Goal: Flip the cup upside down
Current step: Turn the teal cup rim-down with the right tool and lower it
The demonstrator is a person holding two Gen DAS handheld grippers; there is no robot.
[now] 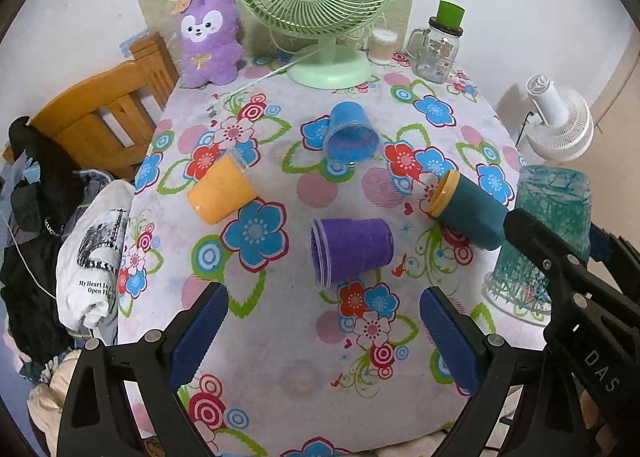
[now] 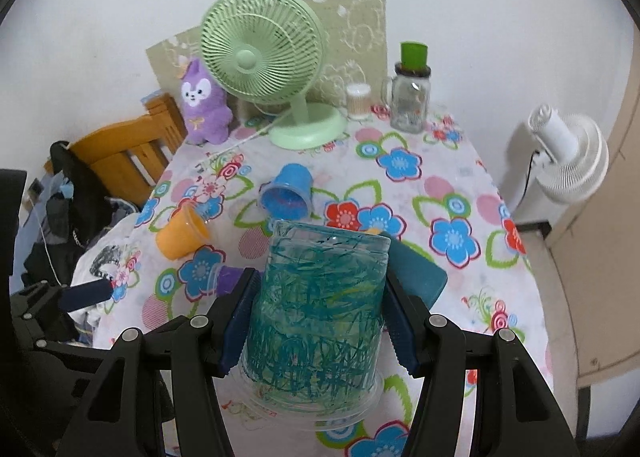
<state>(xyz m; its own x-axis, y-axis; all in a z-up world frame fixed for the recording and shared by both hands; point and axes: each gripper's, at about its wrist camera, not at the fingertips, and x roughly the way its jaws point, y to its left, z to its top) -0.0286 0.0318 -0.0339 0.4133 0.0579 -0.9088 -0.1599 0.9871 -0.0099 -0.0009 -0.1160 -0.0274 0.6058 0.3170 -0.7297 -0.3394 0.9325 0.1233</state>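
Right gripper (image 2: 320, 321) clamps the teal-scribbled clear cup (image 2: 316, 313), rim down on the floral tablecloth (image 2: 472, 289).
Left gripper (image 1: 324, 333) gapes empty; that cup hides most of the dark teal cup (image 2: 416, 273) behind it.

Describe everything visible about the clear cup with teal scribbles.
The clear cup looks like thin transparent plastic, covered with teal scribbled lines and a few yellowish streaks. It stands upside down: flat base on top, wide rim down on the flowered tablecloth near the table's right edge. The walls widen toward the rim. The right gripper has its blue-padded fingers against both sides of the cup. A dark teal cup lies on its side just behind it; whether they touch is unclear.
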